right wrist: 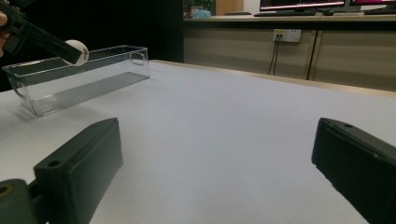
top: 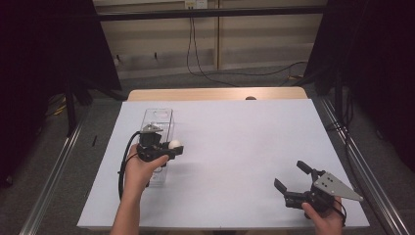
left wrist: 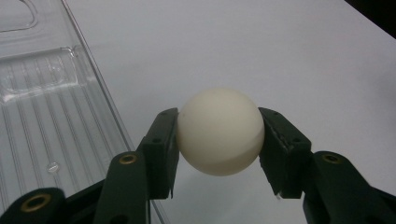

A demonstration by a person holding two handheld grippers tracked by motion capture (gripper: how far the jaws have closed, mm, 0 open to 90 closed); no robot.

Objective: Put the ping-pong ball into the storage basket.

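A white ball [left wrist: 219,131] is pinched between the black jaws of my left gripper [left wrist: 219,140]. In the high view the left gripper [top: 169,148] holds the ball [top: 175,143] just right of a clear plastic bin [top: 159,120] at the table's left. The right gripper view shows the ball [right wrist: 77,50] raised beside the bin [right wrist: 79,77], near its rim. My right gripper [top: 292,175] sits open and empty low over the sheet at the front right, and its own view shows its wide-spread jaws [right wrist: 210,163] with bare sheet between them.
A white sheet [top: 235,147] covers the table, with a wooden edge [top: 215,93] at the far side. Metal rails [top: 54,171] run along both sides of the table. Cables lie on the floor behind, and dark curtains hang left and right.
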